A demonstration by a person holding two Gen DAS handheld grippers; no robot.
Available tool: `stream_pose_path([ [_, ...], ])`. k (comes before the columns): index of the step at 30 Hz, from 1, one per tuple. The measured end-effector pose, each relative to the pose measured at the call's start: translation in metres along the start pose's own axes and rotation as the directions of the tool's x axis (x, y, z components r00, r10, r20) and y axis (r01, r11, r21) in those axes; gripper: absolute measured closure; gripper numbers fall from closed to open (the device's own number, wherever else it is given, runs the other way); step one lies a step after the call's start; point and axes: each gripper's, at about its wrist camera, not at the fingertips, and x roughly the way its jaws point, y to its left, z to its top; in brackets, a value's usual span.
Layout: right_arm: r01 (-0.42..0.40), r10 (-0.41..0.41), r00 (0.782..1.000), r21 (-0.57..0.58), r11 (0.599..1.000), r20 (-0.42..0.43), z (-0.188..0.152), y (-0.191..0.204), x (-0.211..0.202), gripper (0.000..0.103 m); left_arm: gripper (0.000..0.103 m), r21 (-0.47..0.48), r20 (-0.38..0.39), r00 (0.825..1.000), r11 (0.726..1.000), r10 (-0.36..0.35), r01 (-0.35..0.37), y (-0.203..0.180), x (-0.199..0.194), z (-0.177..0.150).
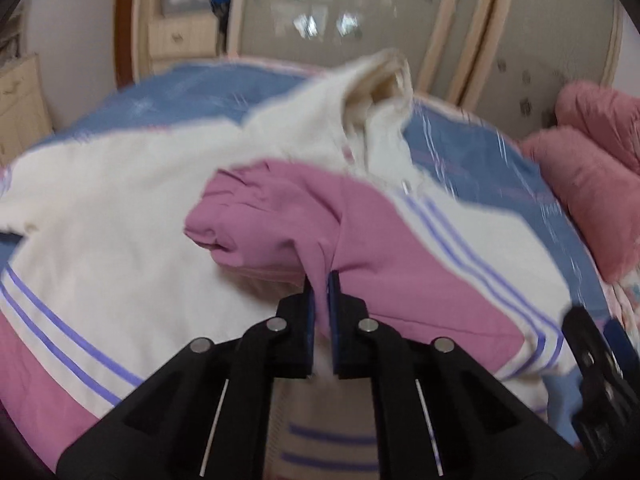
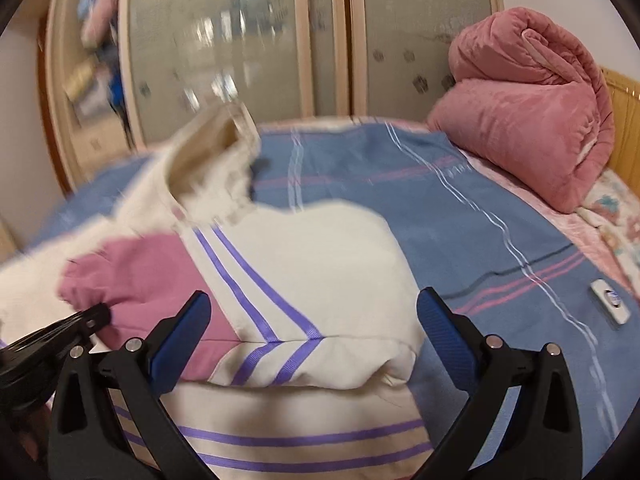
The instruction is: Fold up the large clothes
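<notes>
Pink sleeve [image 1: 280, 216] fabric bunches, pinched in the left tool [image 1: 322, 280].

Right gripper [image 2: 314, 334] jaws wide apart, nothing pinched, hovering over the folded edge of the cream-and-pink jacket [image 2: 320, 280] with purple stripes. Left gripper [image 2: 94, 316] at the left edge, tip at the pink sleeve [image 2: 136, 276]. Jacket lies on a blue bedsheet [image 2: 460, 216]. Rolled pink blanket [image 2: 524, 108] far right, small remote [image 2: 610, 306] near it, frosted wardrobe doors [image 2: 224, 52] behind. Left side blurred.

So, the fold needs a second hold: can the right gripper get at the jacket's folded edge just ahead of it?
Probably yes: the right gripper is open over the jacket, nothing between.
</notes>
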Motion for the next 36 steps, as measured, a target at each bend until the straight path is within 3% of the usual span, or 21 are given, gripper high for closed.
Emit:
stream_pose_path([
  [2,-0.036,0.036,0.999,0.002,0.999,-0.014,0.001,0.001,-0.001,0.001,0.097,-0.056,0.022,1.0,0.998,0.018,-0.017,0.014,-0.002,0.01],
  [5,-0.151,0.15,0.982,-0.004,0.988,-0.114,-0.001,0.009,0.01,0.001,0.097,-0.05,-0.039,0.999,0.998,0.035,-0.037,0.025,0.009,0.008],
  [6,-0.25,0.247,0.953,0.007,0.968,-0.173,-0.004,0.013,0.014,0.001,0.097,-0.05,-0.051,0.998,0.998,0.033,-0.036,0.025,0.011,0.005],
  [7,-0.361,0.359,0.902,0.036,0.932,-0.24,-0.007,0.018,0.018,0.001,0.097,-0.051,-0.054,0.998,0.998,0.036,-0.039,0.026,0.011,0.003],
  [9,-0.481,0.487,0.825,0.097,0.872,-0.286,-0.012,0.025,0.019,0.001,0.096,-0.066,-0.06,0.998,0.997,0.028,-0.032,0.029,0.013,-0.001],
  [11,-0.497,0.516,0.8,0.144,0.856,-0.305,-0.015,0.027,0.024,0.001,0.095,-0.074,-0.072,0.997,0.997,0.027,-0.033,0.032,0.015,-0.003],
  [12,-0.466,0.499,0.807,0.176,0.867,-0.316,-0.017,0.022,0.031,0.001,0.095,-0.072,-0.076,0.997,0.997,0.028,-0.033,0.032,0.016,-0.004],
  [13,-0.409,0.457,0.83,0.206,0.889,-0.321,-0.018,0.014,0.037,0.001,0.094,-0.071,-0.077,0.997,0.997,0.028,-0.033,0.033,0.016,-0.005],
  [15,-0.253,0.338,0.892,0.288,0.924,-0.3,-0.019,-0.012,0.046,0.001,0.093,-0.068,-0.082,0.996,0.997,0.032,-0.037,0.034,0.02,-0.004],
  [16,-0.128,0.23,0.936,0.35,0.928,-0.266,-0.019,-0.036,0.047,0.003,0.091,-0.069,-0.085,0.996,0.997,0.032,-0.038,0.035,0.022,-0.004],
  [17,-0.109,0.226,0.944,0.42,0.901,-0.24,-0.019,-0.053,0.048,0.01,0.088,-0.075,-0.091,0.996,0.997,0.021,-0.028,0.035,0.024,-0.005],
  [19,-0.128,0.296,0.921,0.52,0.844,-0.254,-0.022,-0.07,0.054,0.01,0.088,-0.087,-0.112,0.994,0.996,0.005,-0.015,0.034,0.028,-0.008],
  [20,-0.142,0.308,0.919,0.525,0.84,-0.245,-0.021,-0.07,0.051,0.01,0.088,-0.078,-0.114,0.993,0.997,0.02,-0.029,0.032,0.03,-0.01],
  [23,-0.194,0.299,0.934,0.426,0.884,-0.195,-0.013,-0.045,0.034,0.007,0.085,-0.034,-0.108,0.992,0.997,0.068,-0.072,0.025,0.036,-0.017],
  [25,-0.261,0.34,0.918,0.336,0.905,-0.202,-0.01,-0.023,0.032,0.003,0.079,-0.027,-0.111,0.99,0.996,0.085,-0.088,0.025,0.039,-0.022],
  [27,-0.235,0.322,0.918,0.34,0.911,-0.23,-0.015,-0.022,0.04,0.003,0.075,-0.045,-0.112,0.99,0.995,0.087,-0.093,0.028,0.042,-0.026],
  [29,-0.133,0.246,0.935,0.391,0.911,-0.255,-0.019,-0.038,0.052,0.006,0.073,-0.058,-0.111,0.99,0.994,0.082,-0.089,0.03,0.043,-0.028],
  [30,-0.079,0.218,0.939,0.451,0.889,-0.266,-0.023,-0.054,0.058,0.013,0.071,-0.052,-0.106,0.991,0.995,0.079,-0.084,0.03,0.043,-0.029],
  [32,-0.068,0.266,0.922,0.558,0.827,-0.281,-0.031,-0.078,0.062,0.029,0.069,-0.036,-0.104,0.991,0.996,0.082,-0.087,0.027,0.044,-0.03],
  [34,-0.097,0.33,0.905,0.626,0.774,-0.268,-0.034,-0.089,0.06,0.029,0.069,-0.021,-0.097,0.991,0.995,0.092,-0.094,0.025,0.043,-0.032],
  [36,-0.112,0.34,0.9,0.61,0.784,-0.272,-0.031,-0.085,0.053,0.029,0.069,-0.023,-0.092,0.992,0.995,0.091,-0.094,0.026,0.044,-0.034],
])
